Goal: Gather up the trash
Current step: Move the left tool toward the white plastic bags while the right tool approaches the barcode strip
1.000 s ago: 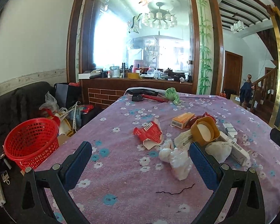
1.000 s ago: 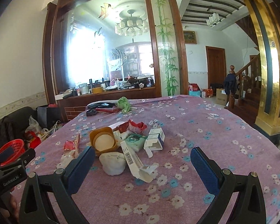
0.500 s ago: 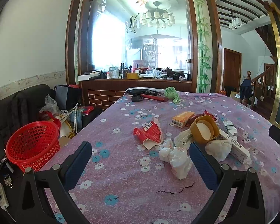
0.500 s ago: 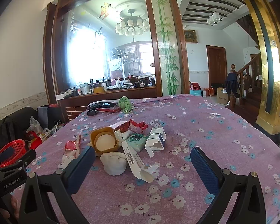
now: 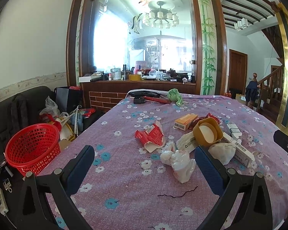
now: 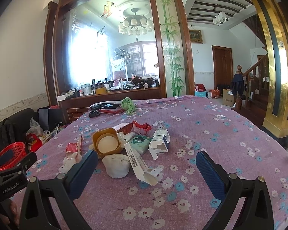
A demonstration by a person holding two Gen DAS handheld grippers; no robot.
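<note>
Trash pile (image 5: 192, 143) mid-counter, red basket (image 5: 33, 147) off left edge. Both your jaws apart, empty. White plastic wad (image 5: 179, 161) nearest left gripper (image 5: 144, 164): light, soft, crushable; pinch its bulk.

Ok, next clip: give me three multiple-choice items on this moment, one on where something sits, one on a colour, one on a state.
1. Where is the basket?
A. On the table among the trash
B. Off the table, past its left edge, lower down
C. Held in the right gripper

2. What colour is the basket?
A. Red
B. Green
C. White

3. How do the two grippers stand?
A. Both open and empty
B. Left shut on a wrapper
C. Right shut on a box

Answers:
1. B: the basket stands beyond the edge of the table, beside the sofa.
2. A: its mesh is red.
3. A: the left gripper and right gripper each show spread fingers with nothing between them.
</note>
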